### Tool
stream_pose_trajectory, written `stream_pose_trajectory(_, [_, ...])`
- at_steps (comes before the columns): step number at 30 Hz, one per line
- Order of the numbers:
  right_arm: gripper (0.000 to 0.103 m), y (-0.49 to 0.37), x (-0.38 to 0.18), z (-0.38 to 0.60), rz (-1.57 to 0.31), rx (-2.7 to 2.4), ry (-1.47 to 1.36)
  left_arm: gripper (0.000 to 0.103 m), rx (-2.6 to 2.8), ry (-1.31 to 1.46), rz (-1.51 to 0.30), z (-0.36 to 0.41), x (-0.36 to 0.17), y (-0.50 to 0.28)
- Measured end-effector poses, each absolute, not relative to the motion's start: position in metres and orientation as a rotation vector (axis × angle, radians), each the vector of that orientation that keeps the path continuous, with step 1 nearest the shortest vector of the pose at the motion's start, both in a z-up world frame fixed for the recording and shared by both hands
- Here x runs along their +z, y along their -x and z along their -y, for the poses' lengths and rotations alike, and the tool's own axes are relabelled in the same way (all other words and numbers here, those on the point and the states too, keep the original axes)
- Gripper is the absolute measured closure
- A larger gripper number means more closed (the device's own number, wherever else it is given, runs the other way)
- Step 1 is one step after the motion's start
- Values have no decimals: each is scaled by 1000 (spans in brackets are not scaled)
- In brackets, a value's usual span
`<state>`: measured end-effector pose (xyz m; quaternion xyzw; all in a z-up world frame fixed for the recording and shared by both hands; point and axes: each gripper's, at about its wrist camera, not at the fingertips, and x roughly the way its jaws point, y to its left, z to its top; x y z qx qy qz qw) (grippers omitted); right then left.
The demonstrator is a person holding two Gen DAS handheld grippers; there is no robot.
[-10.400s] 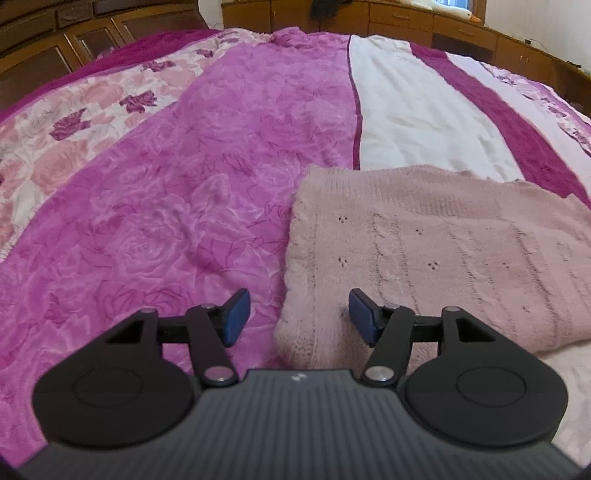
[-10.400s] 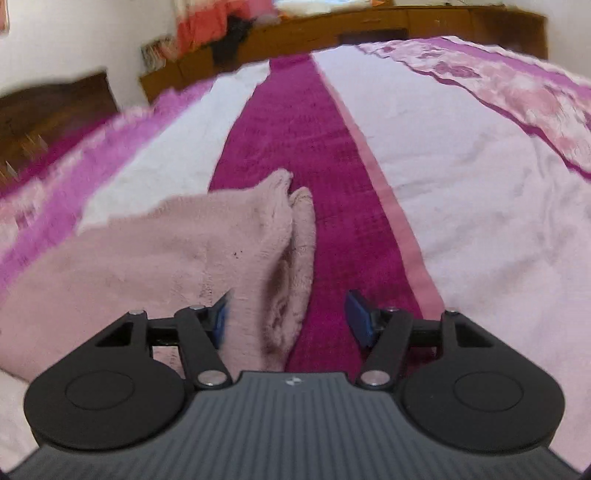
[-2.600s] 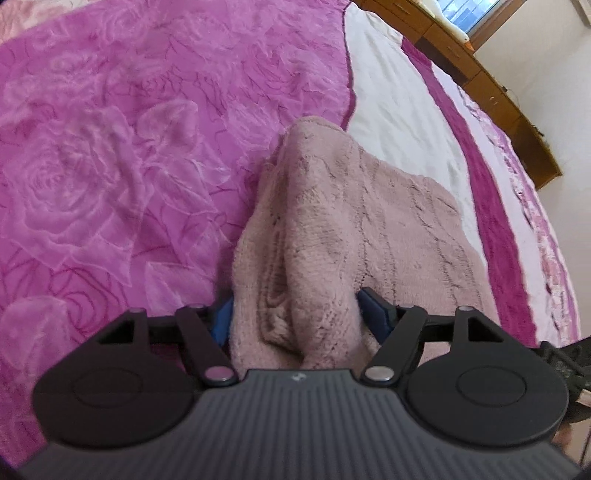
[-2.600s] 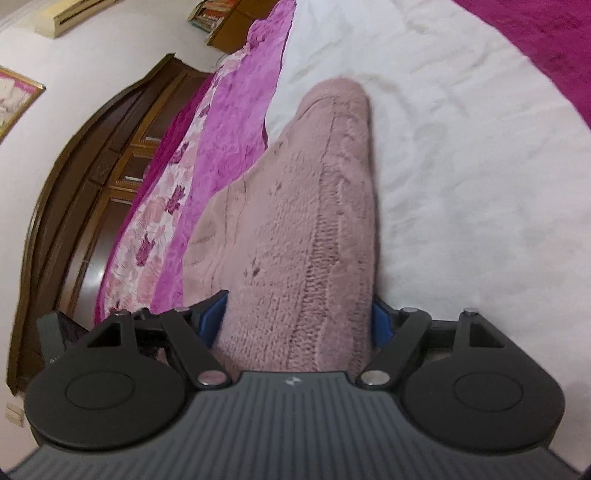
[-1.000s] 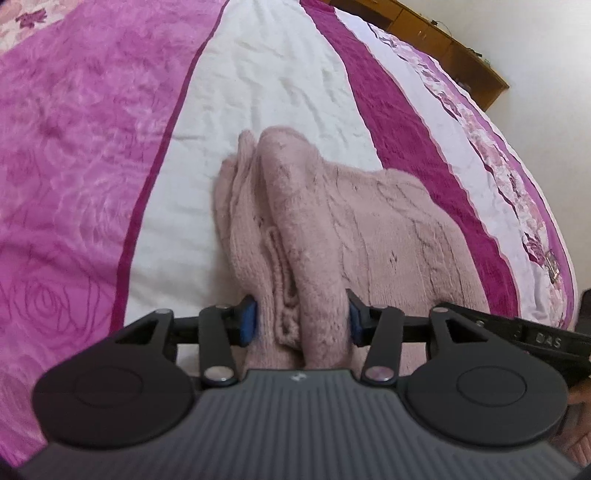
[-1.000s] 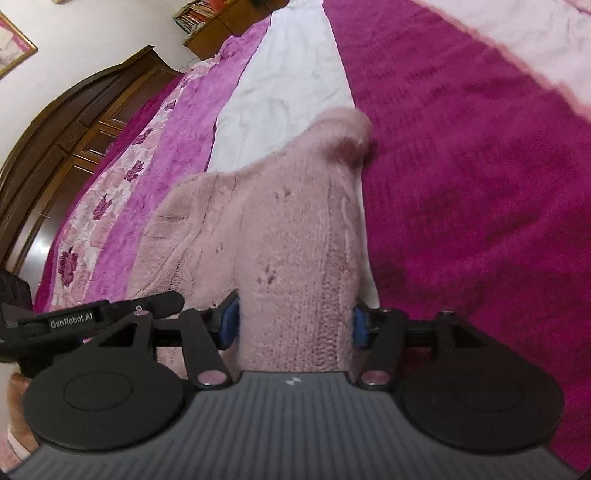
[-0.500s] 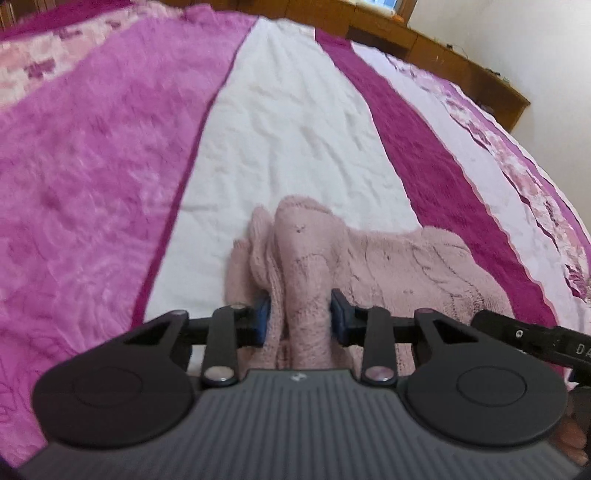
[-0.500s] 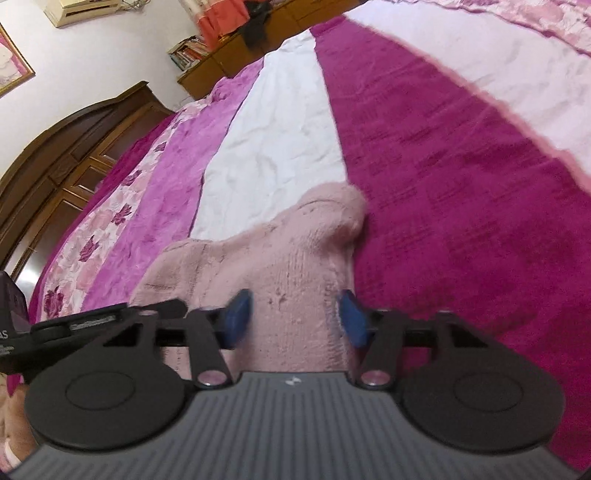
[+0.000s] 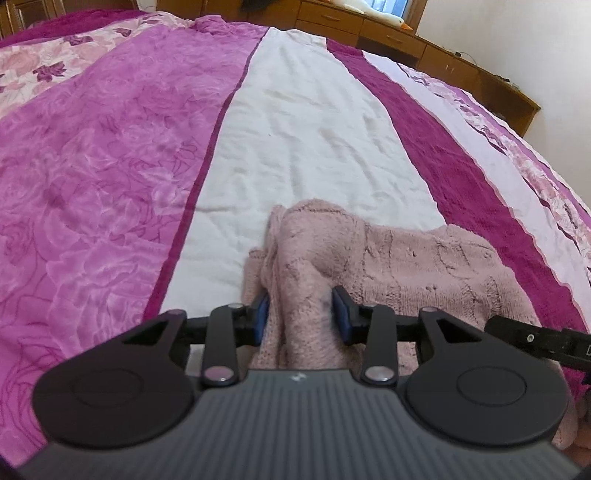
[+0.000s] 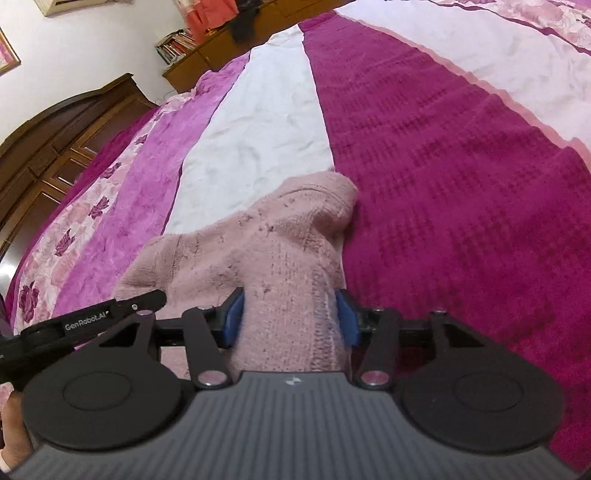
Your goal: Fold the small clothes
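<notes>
A pale pink knitted sweater (image 9: 399, 258) lies folded on the bed, across the white stripe and the dark magenta stripe; it also shows in the right wrist view (image 10: 258, 251). My left gripper (image 9: 301, 317) stands over the sweater's left corner, jaws partly apart with a bunched fold between the blue pads. My right gripper (image 10: 290, 319) stands over the right corner, jaws partly apart around the knit. Each gripper's arm shows at the edge of the other's view.
The bed cover (image 9: 110, 166) has pink rose, white and dark magenta stripes. Wooden drawers (image 9: 369, 26) run along the far side. A dark wooden wardrobe (image 10: 62, 125) and a bookshelf (image 10: 177, 44) stand beyond the bed.
Both grippers carried the sweater's edge over and down onto the bed. In the last half second both pairs of jaws have widened, loosening their hold on the knit.
</notes>
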<state>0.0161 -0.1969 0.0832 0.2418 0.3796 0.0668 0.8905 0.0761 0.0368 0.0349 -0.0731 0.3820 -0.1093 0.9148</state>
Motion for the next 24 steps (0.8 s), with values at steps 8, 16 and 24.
stream_pose_trajectory(8, [35,2,102,192,-776,137,-480,59,-239,130,-819,-40,63,-57])
stream_pose_trajectory(16, [24,37,127,191,-730,151,-457,45,-218,127,-852,-43,81,-22])
stream_pose_trajectory(24, [11,71,144,184,-707,156,-421,22,-177,82,-844,-34,89,16])
